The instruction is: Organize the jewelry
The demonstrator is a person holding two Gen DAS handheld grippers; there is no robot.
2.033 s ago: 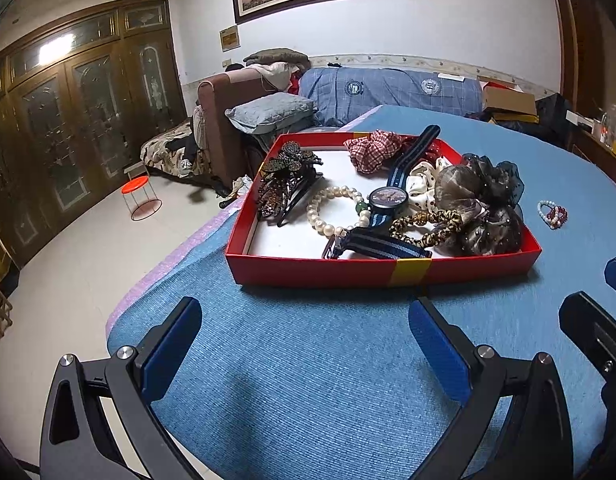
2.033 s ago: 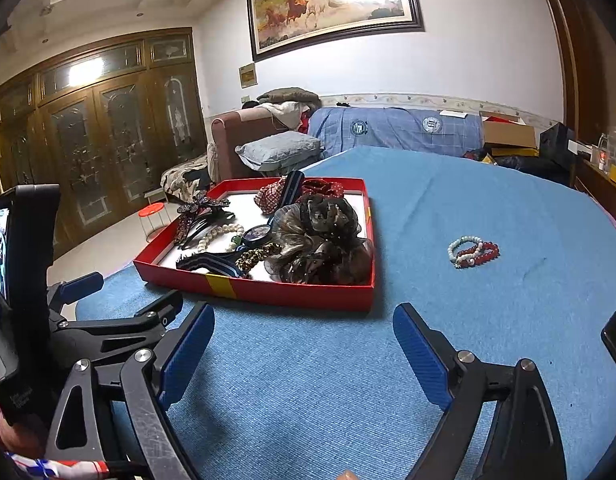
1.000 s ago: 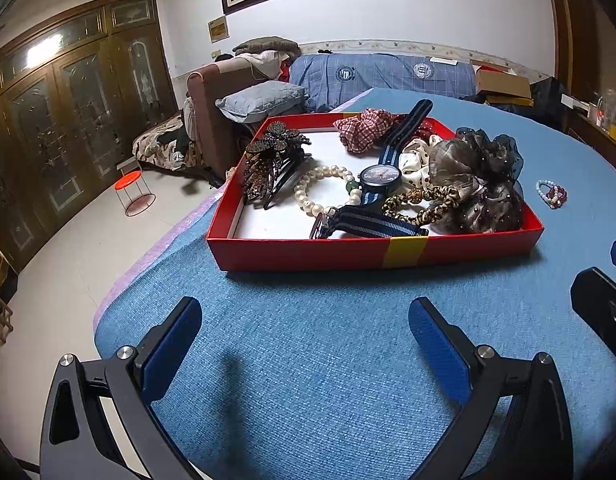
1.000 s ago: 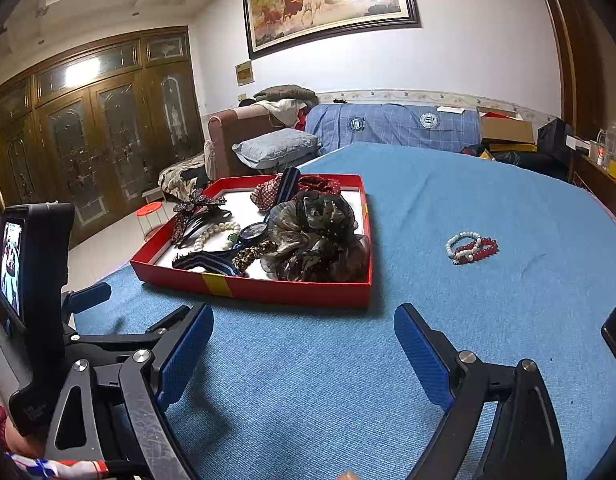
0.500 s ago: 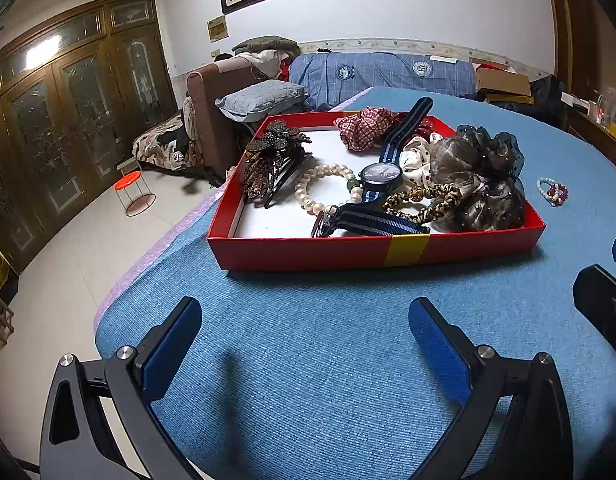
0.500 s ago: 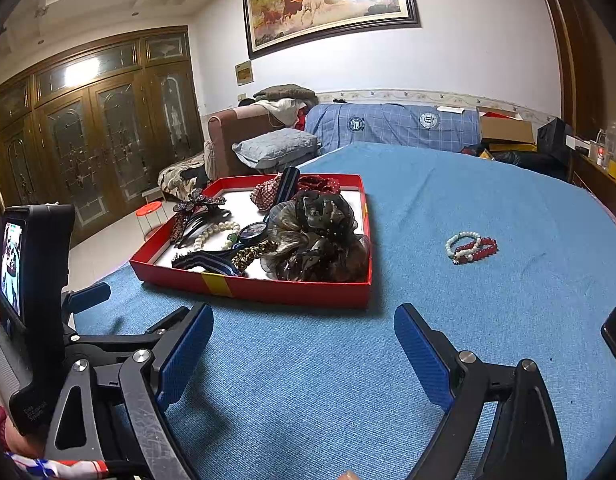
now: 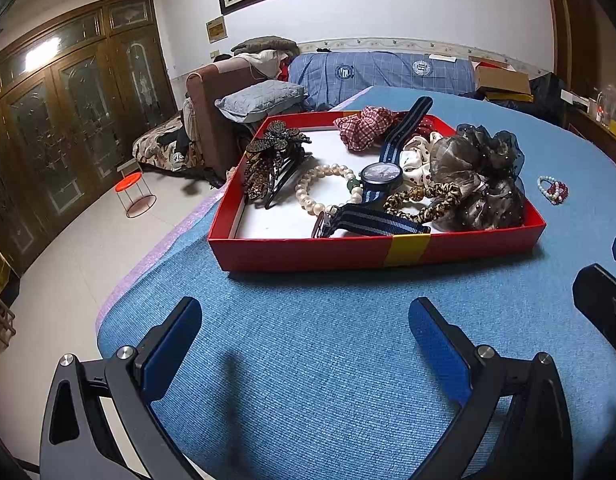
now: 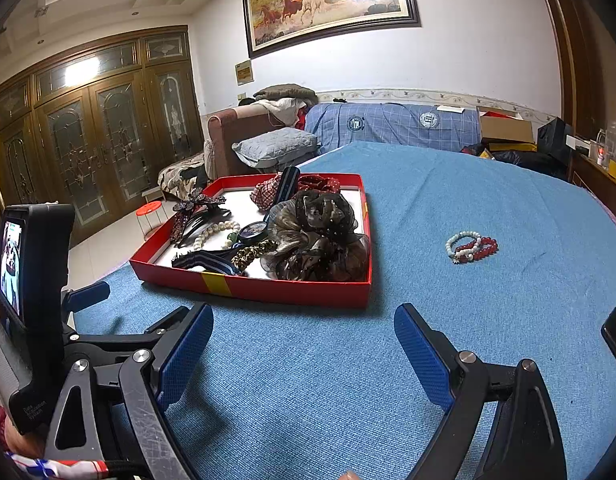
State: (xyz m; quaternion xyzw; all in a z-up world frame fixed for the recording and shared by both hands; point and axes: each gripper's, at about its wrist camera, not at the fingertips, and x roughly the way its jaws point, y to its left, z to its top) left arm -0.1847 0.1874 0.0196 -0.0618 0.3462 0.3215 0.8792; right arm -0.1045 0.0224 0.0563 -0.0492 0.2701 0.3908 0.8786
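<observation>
A red tray sits on the blue tablecloth. It holds a pearl bracelet, a blue-strap watch, dark butterfly hair clips, a leopard-print hair tie, a plaid scrunchie and a brown sheer scrunchie. Red and white bead bracelets lie on the cloth right of the tray. My left gripper is open and empty in front of the tray. My right gripper is open and empty, near the tray's front right corner.
The blue-covered table ends at a rounded edge on the left, above a tiled floor with a small red stool. A sofa with pillows stands behind. The left gripper's body shows at the right wrist view's left edge.
The left gripper has drawn slightly nearer the tray and then held still. The right gripper has barely moved. Both stay open.
</observation>
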